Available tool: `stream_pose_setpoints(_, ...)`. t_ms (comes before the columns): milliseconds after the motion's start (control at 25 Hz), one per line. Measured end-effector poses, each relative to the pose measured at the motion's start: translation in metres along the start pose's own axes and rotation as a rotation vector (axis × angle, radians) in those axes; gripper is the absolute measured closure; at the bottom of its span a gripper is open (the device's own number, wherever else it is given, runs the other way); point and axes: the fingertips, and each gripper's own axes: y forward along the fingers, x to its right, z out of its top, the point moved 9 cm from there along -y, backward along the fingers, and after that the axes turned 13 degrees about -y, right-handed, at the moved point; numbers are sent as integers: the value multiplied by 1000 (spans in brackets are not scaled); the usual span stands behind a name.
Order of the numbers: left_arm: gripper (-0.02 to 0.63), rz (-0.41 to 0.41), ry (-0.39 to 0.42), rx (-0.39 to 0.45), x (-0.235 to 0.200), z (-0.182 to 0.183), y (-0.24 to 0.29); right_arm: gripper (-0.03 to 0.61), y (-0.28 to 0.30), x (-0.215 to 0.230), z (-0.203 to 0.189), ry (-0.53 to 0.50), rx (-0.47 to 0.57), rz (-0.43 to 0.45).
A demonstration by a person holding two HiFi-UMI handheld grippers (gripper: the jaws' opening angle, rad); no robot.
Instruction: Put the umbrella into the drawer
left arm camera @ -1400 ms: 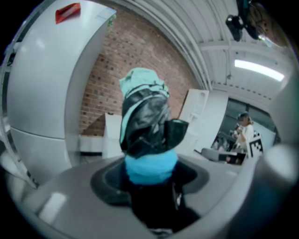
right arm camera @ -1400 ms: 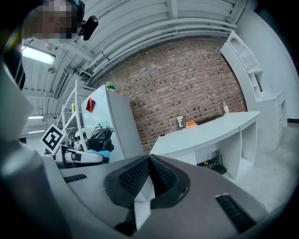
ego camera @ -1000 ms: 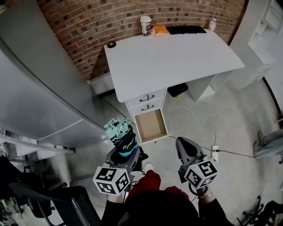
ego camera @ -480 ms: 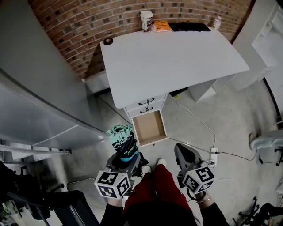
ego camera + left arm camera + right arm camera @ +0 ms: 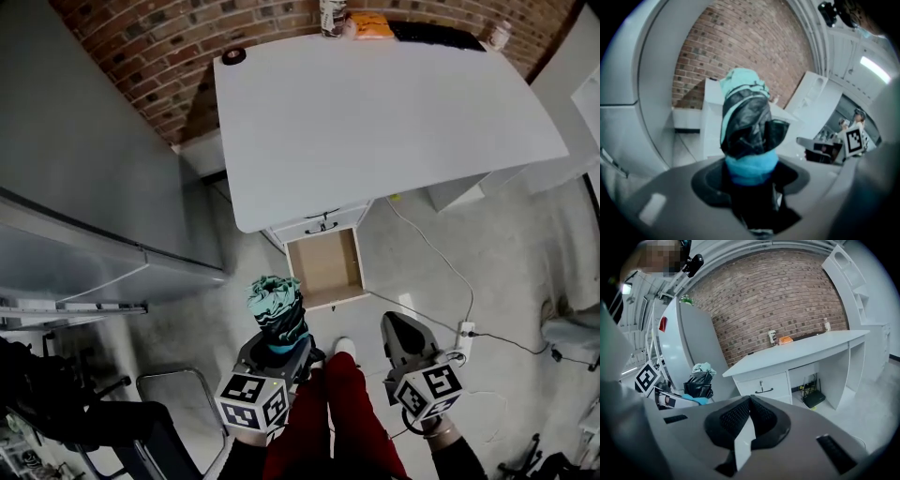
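The pulled-out white drawer [image 5: 323, 268] lies open upward, its pale wooden bottom bare. The broad white desk top [image 5: 375, 122] overhangs the two closed drawers [image 5: 322, 223] just behind that opening. Bare grey concrete floor [image 5: 246, 272] flanks it on the left, before the tall grey cabinet [image 5: 84, 169]. On the right, a white cable [image 5: 427, 246] crosses the floor to a power strip [image 5: 466, 330].

You've got one umbrella [image 5: 277, 309], two grippers (left gripper [image 5: 278, 345], right gripper [image 5: 397, 323]), one white desk [image 5: 394, 122], one open drawer [image 5: 325, 269], two shut drawers [image 5: 322, 221], and one cup [image 5: 772, 337] and one bottle [image 5: 827, 326] at the far edge.
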Motion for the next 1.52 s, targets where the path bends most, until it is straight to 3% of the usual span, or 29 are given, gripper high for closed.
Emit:
stream_pose_setpoints(520, 367, 42, -86, -140, -81, -67, 130, 577, 78, 40, -112, 27, -97, 11)
stream_pose_setpoints(760, 367, 40, -66, -153, -120, -87, 175, 577, 118, 41, -160, 9, -108, 38)
stream_pose_setpoints(1160, 367, 40, -47, -187, -166, -125, 232, 577, 177, 55, -210, -14, -128, 51)
stream_pose_setpoints(1520, 367, 19, -56, -198, -190, -138, 274, 577, 209, 71, -246, -53, -74, 50)
